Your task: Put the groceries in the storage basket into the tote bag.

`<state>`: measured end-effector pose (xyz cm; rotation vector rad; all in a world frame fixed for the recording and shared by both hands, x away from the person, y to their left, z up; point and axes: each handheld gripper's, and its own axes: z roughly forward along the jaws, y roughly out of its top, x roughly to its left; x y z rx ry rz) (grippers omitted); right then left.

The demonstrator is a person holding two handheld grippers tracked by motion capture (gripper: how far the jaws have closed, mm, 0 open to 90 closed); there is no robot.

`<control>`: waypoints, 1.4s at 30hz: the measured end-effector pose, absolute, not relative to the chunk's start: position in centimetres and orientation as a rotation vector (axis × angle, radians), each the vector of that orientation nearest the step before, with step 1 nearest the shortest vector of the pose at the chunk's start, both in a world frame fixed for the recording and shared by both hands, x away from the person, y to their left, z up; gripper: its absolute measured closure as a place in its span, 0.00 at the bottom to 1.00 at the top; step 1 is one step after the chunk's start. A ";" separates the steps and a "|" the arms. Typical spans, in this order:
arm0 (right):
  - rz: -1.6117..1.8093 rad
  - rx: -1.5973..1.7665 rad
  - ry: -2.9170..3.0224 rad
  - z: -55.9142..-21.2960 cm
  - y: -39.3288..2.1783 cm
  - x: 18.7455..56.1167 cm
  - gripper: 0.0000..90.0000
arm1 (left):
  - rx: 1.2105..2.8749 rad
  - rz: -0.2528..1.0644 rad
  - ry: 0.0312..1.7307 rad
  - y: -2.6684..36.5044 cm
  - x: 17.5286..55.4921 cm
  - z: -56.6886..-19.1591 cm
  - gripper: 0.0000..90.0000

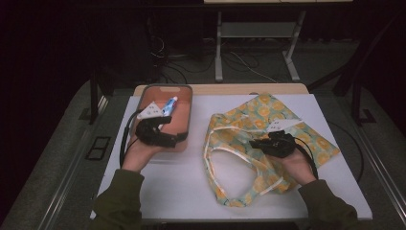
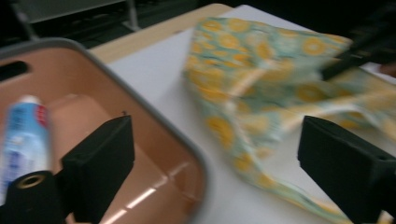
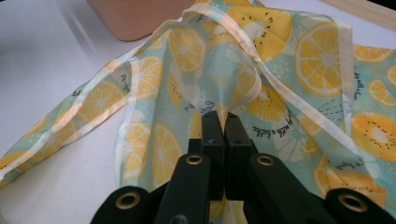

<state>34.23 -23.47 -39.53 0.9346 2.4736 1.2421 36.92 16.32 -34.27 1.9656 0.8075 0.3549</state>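
The right gripper (image 3: 219, 123) pinches the rim of the lemon-print fabric tote bag (image 1: 268, 139), holding it at the table's 3 o'clock side. The left gripper (image 2: 212, 163), jaws spread and empty, hangs over the salmon plastic bin (image 1: 184, 96) at 9 o'clock — the blue-and-white tube (image 1: 169, 106) lies inside. Next, I judge: grasp the tube and carry it to the bag.

sleeves (image 1: 119, 199): olive green | grippers: black, brass rivets, grey plates, black cables
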 end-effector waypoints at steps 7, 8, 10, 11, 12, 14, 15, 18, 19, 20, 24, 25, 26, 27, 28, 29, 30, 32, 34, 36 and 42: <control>1.259 0.934 2.464 -39.3 -23.7 34.2 0.99 | 1.988 0.405 0.914 16.8 42.6 -35.1 0.23; 1.260 0.936 2.465 -39.3 -23.8 34.2 0.99 | 1.994 0.408 0.928 16.9 43.3 -35.4 0.24; 1.261 0.935 2.466 -39.3 -23.8 34.2 0.99 | 2.010 0.417 0.964 17.2 44.7 -36.1 0.26; 1.262 0.934 2.467 -39.4 -23.8 34.2 0.99 | 2.010 0.421 0.985 17.4 45.3 -36.4 0.26; 1.261 0.934 2.469 -39.4 -23.8 34.2 0.99 | 2.011 0.425 0.996 17.5 45.8 -36.6 0.27; 1.262 0.932 2.470 -39.4 -23.7 34.2 0.99 | 2.017 0.439 1.034 17.9 46.8 -37.3 0.28; 1.265 0.930 2.470 -39.4 -23.7 34.2 0.99 | 2.033 0.449 1.052 18.0 47.3 -37.6 0.28; 1.266 0.931 2.469 -39.4 -23.8 34.2 0.99 | 2.075 0.460 1.113 18.2 48.4 -38.9 0.28; 1.268 0.935 2.469 -39.3 -23.8 34.2 0.99 | 2.083 0.467 1.130 18.3 48.6 -39.2 0.28; 1.270 0.936 2.468 -39.3 -23.9 34.1 0.99 | 2.092 0.474 1.142 18.3 48.8 -39.5 0.28; 1.273 0.933 2.464 -39.2 -24.0 34.1 0.99 | 2.161 0.457 1.204 18.1 49.4 -40.6 0.28; 1.274 0.933 2.463 -39.2 -24.0 34.1 0.99 | 2.179 0.463 1.226 18.1 49.5 -40.8 0.28; 1.275 0.933 2.463 -39.3 -24.0 34.1 0.99 | 2.191 0.483 1.245 18.0 49.5 -40.9 0.28; 1.275 0.933 2.464 -39.3 -24.0 34.1 0.99 | 2.189 0.485 1.262 18.2 49.6 -41.0 0.27; 1.274 0.934 2.465 -39.3 -24.0 34.1 0.99 | 2.194 0.480 1.282 18.3 49.7 -41.1 0.28; 1.276 0.934 2.466 -39.3 -23.9 34.1 0.99 | 2.203 0.492 1.290 18.3 49.8 -41.2 0.30; 1.275 0.932 2.466 -39.3 -23.9 34.1 0.99 | 2.210 0.500 1.291 18.1 49.8 -41.3 0.31; 1.277 0.930 2.467 -39.3 -23.9 34.1 0.99 | 2.256 0.516 1.307 17.9 49.9 -41.6 0.31; 1.277 0.931 2.469 -39.3 -23.9 34.1 0.99 | 2.304 0.513 1.316 17.7 50.0 -41.9 0.34; 1.277 0.929 2.470 -39.3 -23.9 34.1 0.99 | 2.292 0.500 1.324 17.8 50.0 -41.9 0.35; 1.276 0.930 2.468 -39.3 -24.0 34.1 0.99 | 2.330 0.394 1.315 17.7 50.0 -42.3 0.47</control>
